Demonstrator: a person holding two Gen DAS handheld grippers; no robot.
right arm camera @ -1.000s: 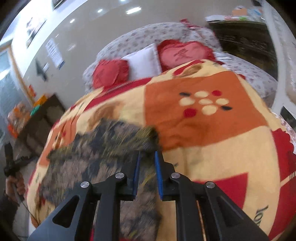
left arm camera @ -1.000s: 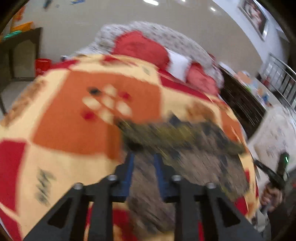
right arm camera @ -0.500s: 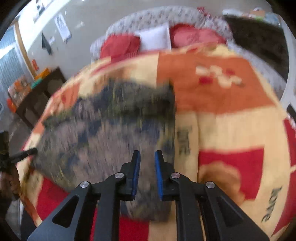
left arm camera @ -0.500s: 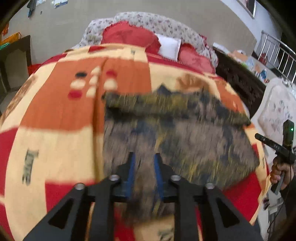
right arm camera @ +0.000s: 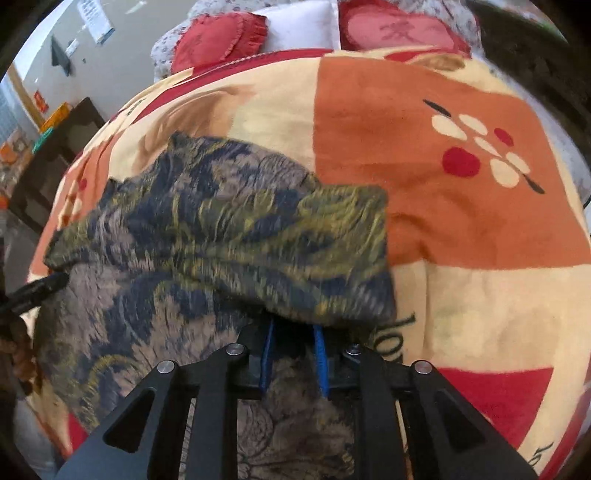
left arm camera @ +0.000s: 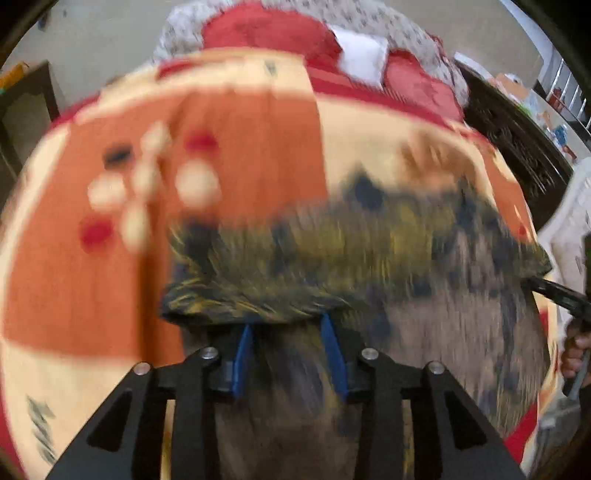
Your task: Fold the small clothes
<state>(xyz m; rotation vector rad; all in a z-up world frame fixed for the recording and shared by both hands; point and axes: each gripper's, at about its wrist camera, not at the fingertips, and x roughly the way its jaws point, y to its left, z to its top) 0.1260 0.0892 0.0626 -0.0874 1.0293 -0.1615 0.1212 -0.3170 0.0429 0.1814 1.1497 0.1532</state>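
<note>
A small brown garment with navy and yellow pattern (left arm camera: 369,266) lies on the bed, its far part folded back toward me into a thick band; it shows in the right wrist view too (right arm camera: 221,229). My left gripper (left arm camera: 290,332) has its blue pads parted, their tips hidden under the folded edge at the garment's left corner. My right gripper (right arm camera: 293,332) likewise has its pads parted under the fold's right corner. Whether cloth is pinched cannot be seen.
An orange, cream and red blanket (right arm camera: 461,221) covers the bed. Red and white pillows (right arm camera: 295,33) lie at the head. A dark cabinet (left arm camera: 517,140) stands right, a dark table (right arm camera: 55,147) left.
Both grippers carried the garment's near edge up and away over the cloth, making a fold. Their jaws, tight before, now stand wider apart, most clearly on the left.
</note>
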